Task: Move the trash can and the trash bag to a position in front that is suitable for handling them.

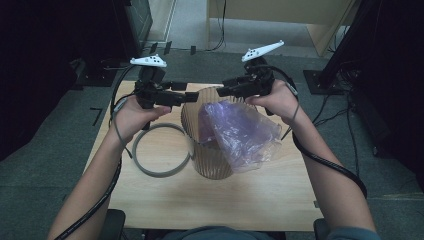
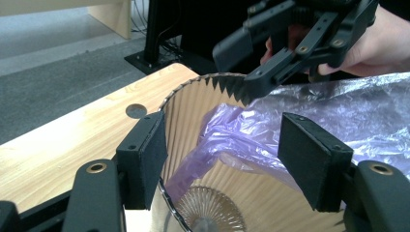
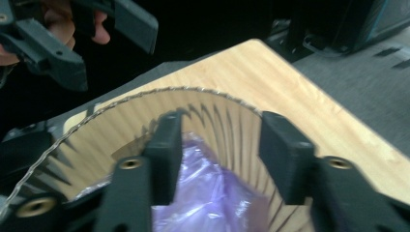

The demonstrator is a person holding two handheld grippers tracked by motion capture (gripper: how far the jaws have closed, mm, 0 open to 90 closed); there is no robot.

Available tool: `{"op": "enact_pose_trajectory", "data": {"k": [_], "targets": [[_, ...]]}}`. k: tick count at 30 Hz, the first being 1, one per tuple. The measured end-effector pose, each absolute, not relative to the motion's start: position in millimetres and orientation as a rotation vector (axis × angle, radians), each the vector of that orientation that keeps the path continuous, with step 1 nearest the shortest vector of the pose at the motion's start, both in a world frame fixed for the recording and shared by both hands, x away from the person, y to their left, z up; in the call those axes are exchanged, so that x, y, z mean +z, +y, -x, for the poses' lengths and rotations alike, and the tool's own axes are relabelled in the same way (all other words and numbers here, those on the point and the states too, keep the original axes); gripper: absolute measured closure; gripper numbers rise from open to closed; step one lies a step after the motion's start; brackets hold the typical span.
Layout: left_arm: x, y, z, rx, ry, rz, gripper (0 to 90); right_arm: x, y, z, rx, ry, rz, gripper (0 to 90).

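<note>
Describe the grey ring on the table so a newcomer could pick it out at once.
Start at the wooden table and find the ribbed, see-through bin standing near its middle, with a purple plastic bag spilling over its rim. The grey ring lies flat on the tabletop just left of that bin, under the left gripper. It alone is a thin, open hoop.

Room dim overall; corners of the high view fall to near black. Wooden table (image 1: 165, 200) evenly lit from above, with soft shadows. Purple bag (image 1: 245, 132) shows pale glare patches. Right gripper view blurred throughout, softest at the right gripper (image 3: 220, 150) jaws. Left gripper view sharper, with mild edge distortion.
</note>
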State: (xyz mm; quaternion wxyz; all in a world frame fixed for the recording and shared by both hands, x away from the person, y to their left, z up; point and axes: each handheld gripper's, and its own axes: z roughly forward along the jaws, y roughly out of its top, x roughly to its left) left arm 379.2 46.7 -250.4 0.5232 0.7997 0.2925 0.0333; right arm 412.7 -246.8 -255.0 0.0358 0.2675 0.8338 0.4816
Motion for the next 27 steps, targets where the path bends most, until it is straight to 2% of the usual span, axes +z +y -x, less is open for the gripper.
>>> {"op": "enact_pose_trajectory", "data": {"k": [5, 12, 17, 27], "targets": [[-253, 45, -378, 0.059, 0.696, -1.914, 33.6, -247, -256, -407, 1.517, 2.5, -0.806, 42.6], [-259, 36, -373, 0.037, 0.669, -1.943, 33.7, -244, -279, -394, 1.502, 2.493, -0.782, 61.3], [-262, 32, -371, 0.024, 0.66, -1.96, 33.7, -251, -298, -385, 1.51, 2.471, -0.793, 65.0], [-270, 25, -366, -0.003, 0.651, -1.976, 33.6, -266, -322, -373, 1.518, 2.464, -0.829, 65.5]]}}
